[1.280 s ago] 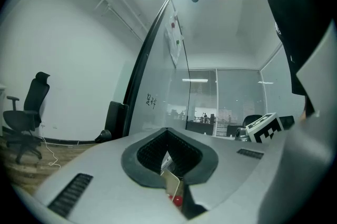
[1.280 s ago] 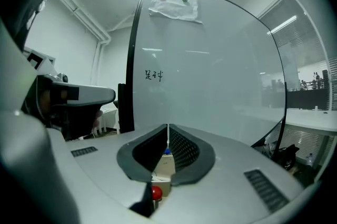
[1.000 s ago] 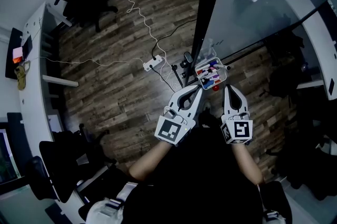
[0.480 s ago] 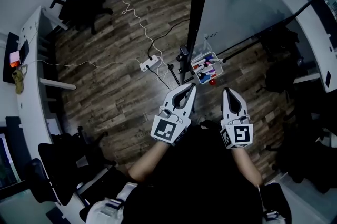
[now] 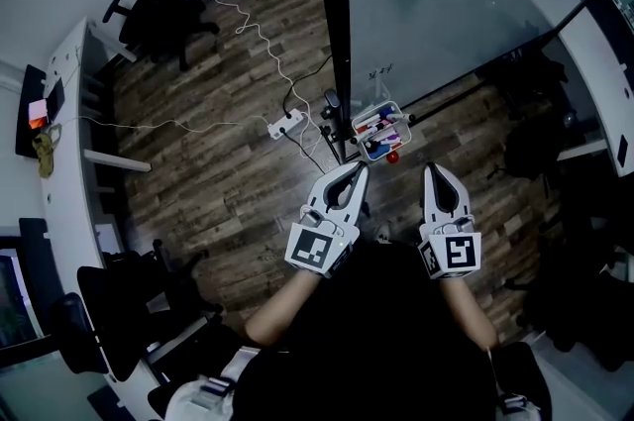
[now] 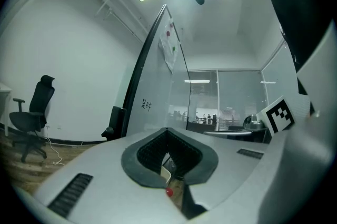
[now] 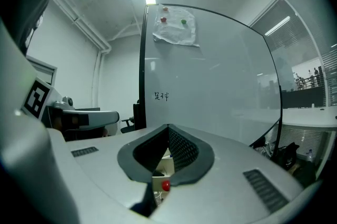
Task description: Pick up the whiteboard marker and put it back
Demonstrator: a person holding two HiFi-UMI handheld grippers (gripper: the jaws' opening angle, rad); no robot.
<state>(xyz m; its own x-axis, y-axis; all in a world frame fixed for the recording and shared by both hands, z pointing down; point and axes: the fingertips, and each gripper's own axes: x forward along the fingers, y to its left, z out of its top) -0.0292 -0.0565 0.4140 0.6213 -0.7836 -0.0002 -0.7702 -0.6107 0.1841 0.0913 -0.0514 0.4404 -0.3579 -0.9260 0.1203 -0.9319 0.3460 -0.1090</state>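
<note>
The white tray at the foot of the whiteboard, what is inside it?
The tray holds several markers lying in a heap; red, blue and dark parts show. Their number and the tray's bottom under them cannot be seen: the markers cover it.

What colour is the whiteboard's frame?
Black. The frame shows best in the head view.
</note>
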